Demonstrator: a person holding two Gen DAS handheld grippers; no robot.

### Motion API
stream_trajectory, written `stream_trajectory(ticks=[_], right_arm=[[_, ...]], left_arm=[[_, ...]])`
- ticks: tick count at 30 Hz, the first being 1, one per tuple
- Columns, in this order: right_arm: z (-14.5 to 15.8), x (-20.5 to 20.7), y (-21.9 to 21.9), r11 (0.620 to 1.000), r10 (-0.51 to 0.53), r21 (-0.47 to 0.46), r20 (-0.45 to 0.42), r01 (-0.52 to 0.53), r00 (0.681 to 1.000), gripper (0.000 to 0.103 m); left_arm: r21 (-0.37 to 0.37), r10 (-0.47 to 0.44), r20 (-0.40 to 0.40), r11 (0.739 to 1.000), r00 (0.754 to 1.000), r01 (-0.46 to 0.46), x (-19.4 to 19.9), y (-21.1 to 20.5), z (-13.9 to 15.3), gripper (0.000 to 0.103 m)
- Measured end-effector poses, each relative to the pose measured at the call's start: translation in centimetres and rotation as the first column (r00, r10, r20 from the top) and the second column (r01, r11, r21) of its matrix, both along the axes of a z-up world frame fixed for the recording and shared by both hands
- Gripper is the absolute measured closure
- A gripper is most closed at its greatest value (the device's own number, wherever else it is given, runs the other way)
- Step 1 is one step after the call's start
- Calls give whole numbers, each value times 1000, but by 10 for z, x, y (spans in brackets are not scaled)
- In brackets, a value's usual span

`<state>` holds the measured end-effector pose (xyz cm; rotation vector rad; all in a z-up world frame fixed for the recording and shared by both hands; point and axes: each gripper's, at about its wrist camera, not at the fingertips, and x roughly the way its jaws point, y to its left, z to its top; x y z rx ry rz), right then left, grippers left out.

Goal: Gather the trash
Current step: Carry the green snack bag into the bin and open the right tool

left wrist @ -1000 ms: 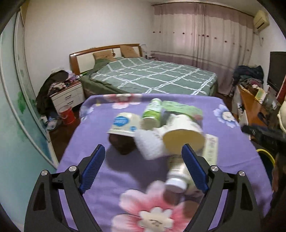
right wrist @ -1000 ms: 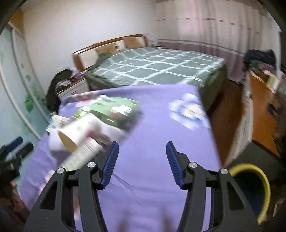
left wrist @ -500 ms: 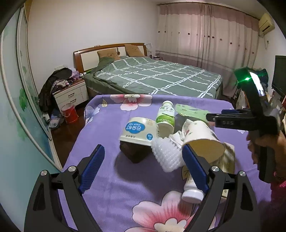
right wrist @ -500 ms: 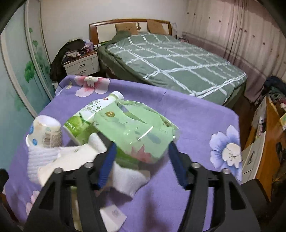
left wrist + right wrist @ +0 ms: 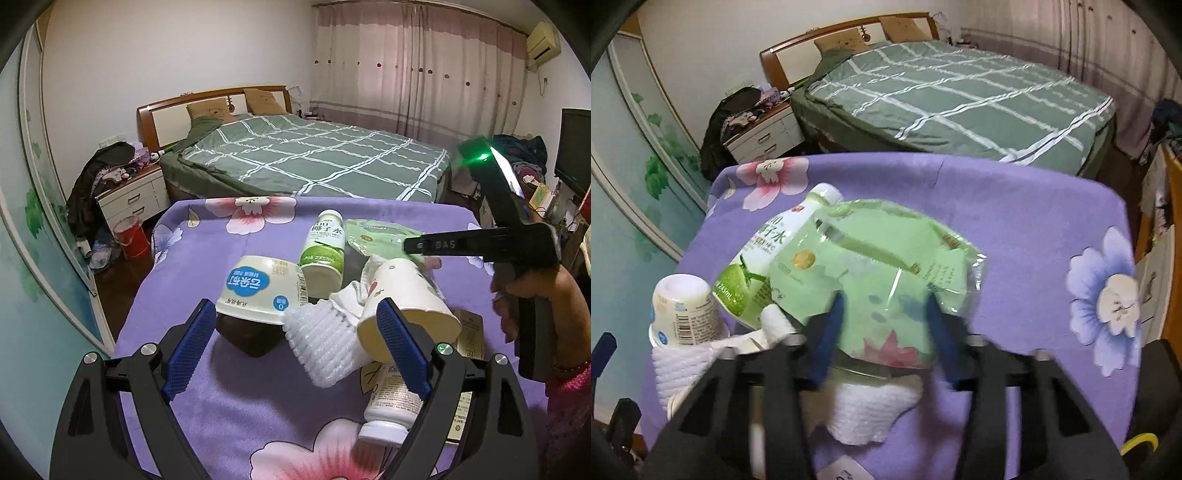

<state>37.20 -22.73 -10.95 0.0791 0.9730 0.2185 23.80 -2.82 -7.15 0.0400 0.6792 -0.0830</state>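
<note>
Currently, trash pile: being viewed on the purple floral cloth (image 5: 229, 406), nothing collected from it yet.
Left gripper (image 5: 295, 354): being held wide apart and empty, hovering low over the near edge of the pile; jaws unchanged over the last second.
Yogurt cup (image 5: 258, 288): lying upside down just ahead of the left blue pad, leaning on a dark object beneath.
White foam wrap (image 5: 321, 343): lying between the open jaws, not being touched.
Paper cup (image 5: 402, 299): tipped on its side, mouth toward the camera, partly behind the right pad of the left gripper.
Coconut water bottle (image 5: 764, 266): lying beside the pouch, partly under it.
Green pouch (image 5: 882, 273): being straddled by the right gripper (image 5: 886, 328); resting on top of the pile at its far side.
Right gripper change: swung in over the pouch from the bare cloth; jaws have just been closing, with the pouch between them. Pads are motion-blurred, so a firm pinch cannot be told.
Task meaning: the pouch is judged the first item being picked; lift likely next.
</note>
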Motion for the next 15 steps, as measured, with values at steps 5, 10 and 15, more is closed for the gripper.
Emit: stream_trajectory(ticks=[5, 10, 15], right_arm=[[4, -9, -6, 1000, -8, -5, 13, 8, 1000, 103], [12, -18, -17, 999, -35, -1, 41, 35, 999, 103], [14, -7, -22, 996, -91, 28, 61, 90, 994, 35]], left_arm=[[-3, 1, 2, 1000, 1000, -1, 0, 0, 1, 16], [-5, -2, 16, 1000, 1000, 2, -4, 1, 2, 16], [-5, -5, 29, 1000, 1000, 5, -9, 1, 5, 15]])
